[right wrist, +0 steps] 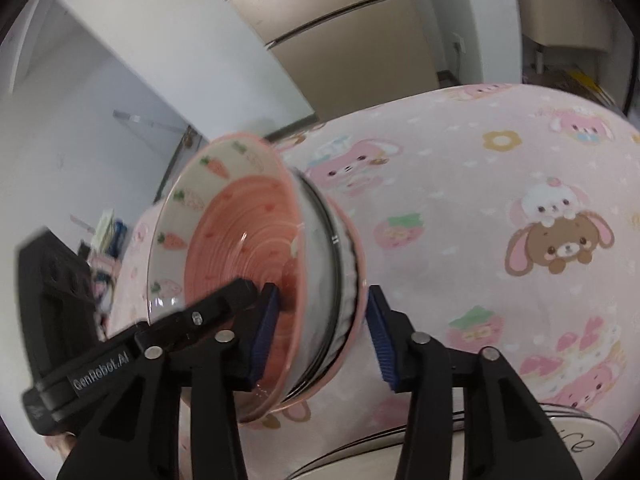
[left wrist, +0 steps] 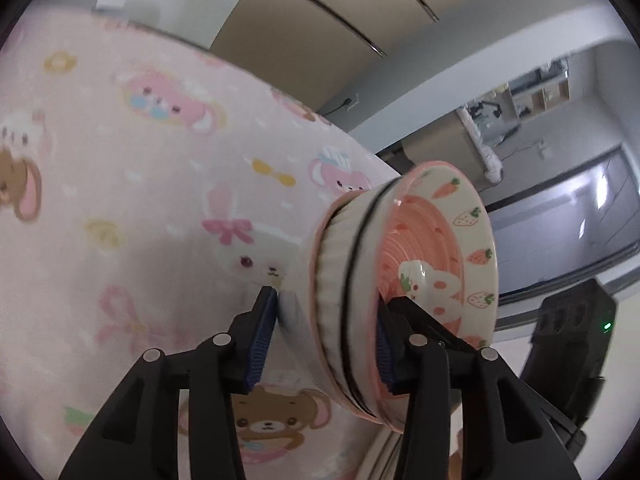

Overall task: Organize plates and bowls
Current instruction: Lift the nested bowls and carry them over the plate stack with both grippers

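A stack of nested bowls [left wrist: 404, 280] stands on the pink cartoon tablecloth [left wrist: 140, 184]; the top bowl is pink inside with carrots, strawberries and a bunny. My left gripper [left wrist: 326, 332] spans the stack's rim, one pad inside the top bowl and the other [left wrist: 264, 332] a little off the outer wall. In the right wrist view the same stack [right wrist: 256, 272] sits between my right gripper's [right wrist: 320, 336] pads, one inside the top bowl and the other [right wrist: 380, 340] just outside the wall. Each gripper's body shows in the other's view.
White plates [right wrist: 480, 440] with a dark rim line and lettering lie at the lower edge under my right gripper. The tablecloth [right wrist: 480, 220] spreads to the right. A beige fridge [right wrist: 340, 40] and white walls stand beyond the table.
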Demonstrator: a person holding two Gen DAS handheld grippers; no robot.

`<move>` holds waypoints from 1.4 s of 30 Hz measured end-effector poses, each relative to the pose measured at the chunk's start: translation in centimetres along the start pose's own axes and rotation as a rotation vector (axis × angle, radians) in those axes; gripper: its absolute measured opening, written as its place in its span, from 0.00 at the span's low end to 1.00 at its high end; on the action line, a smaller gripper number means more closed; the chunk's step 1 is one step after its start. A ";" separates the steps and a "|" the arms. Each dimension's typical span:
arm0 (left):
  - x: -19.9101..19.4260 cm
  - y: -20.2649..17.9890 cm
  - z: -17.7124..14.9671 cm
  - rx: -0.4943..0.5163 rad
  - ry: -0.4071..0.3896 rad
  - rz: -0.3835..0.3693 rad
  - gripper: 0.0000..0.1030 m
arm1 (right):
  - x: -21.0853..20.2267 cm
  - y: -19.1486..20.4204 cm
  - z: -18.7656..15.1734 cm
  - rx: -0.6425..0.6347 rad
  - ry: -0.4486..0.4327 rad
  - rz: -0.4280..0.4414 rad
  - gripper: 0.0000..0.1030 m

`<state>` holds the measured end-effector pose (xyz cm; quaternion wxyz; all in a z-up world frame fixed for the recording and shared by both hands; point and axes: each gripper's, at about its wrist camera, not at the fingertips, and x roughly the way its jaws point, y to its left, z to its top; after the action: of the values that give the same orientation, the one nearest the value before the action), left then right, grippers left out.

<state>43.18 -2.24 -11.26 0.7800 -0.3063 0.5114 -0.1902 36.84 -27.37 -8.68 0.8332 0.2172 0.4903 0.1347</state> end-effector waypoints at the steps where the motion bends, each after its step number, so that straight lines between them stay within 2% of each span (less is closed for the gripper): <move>1: 0.0 0.0 0.0 0.005 -0.001 -0.001 0.44 | -0.1 -0.2 0.1 0.007 0.003 0.009 0.37; 5: 0.0 -0.2 -0.3 -0.009 -0.003 -0.003 0.42 | -0.4 -0.8 0.1 0.038 -0.003 0.031 0.33; 10: -1.6 -1.7 -0.4 0.051 -0.055 -0.001 0.41 | -1.5 -1.6 0.4 0.061 -0.020 0.102 0.34; 14: -3.3 -2.6 -0.4 0.042 -0.069 -0.026 0.41 | -3.2 -0.4 0.4 0.042 -0.047 0.099 0.33; 23: -7.7 -7.1 -1.9 0.095 -0.095 -0.050 0.41 | -9.0 1.2 -0.3 0.053 -0.092 0.096 0.33; 32: -11.0 -12.6 -7.3 0.168 -0.097 -0.067 0.41 | -16.3 0.9 -3.2 0.051 -0.152 0.075 0.33; 42: -10.9 -14.9 -13.7 0.188 -0.055 -0.074 0.41 | -20.4 -1.6 -7.9 0.078 -0.172 0.026 0.34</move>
<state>26.51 -10.46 2.23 0.8115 -0.2556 0.4581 -0.2575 20.09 -35.91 2.63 0.8613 0.2665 0.4191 0.1072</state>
